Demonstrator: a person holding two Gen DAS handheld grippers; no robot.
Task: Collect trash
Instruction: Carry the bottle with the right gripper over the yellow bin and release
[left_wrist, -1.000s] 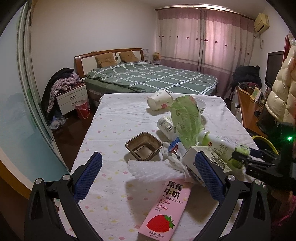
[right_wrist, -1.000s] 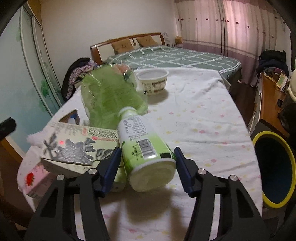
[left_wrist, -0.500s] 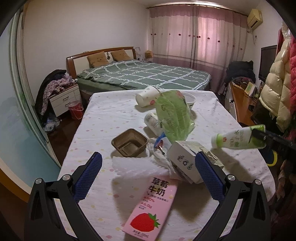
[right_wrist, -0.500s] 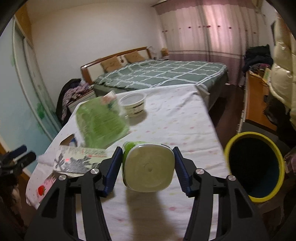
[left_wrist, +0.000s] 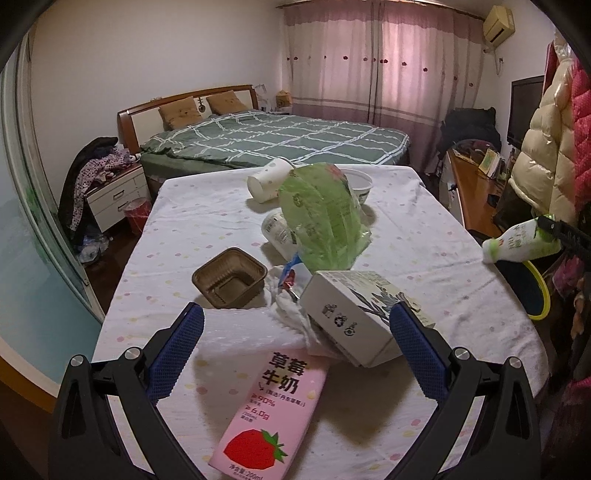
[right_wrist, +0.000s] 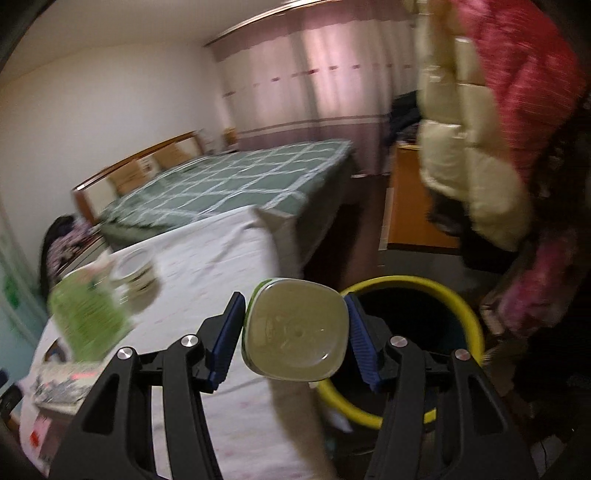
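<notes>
Bottle (right_wrist: 295, 328), clamped in right gripper (right_wrist: 295, 341): centre over bin (right_wrist: 465, 317) ahead before release; left gripper (left_wrist: 295, 347) stands open.

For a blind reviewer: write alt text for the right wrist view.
The right gripper is shut on a green-and-white bottle, seen bottom-on, held at the table's edge next to a yellow-rimmed bin on the floor. Blurred behind: a white tablecloth with more trash, a green-quilted bed, and pink curtains.
</notes>
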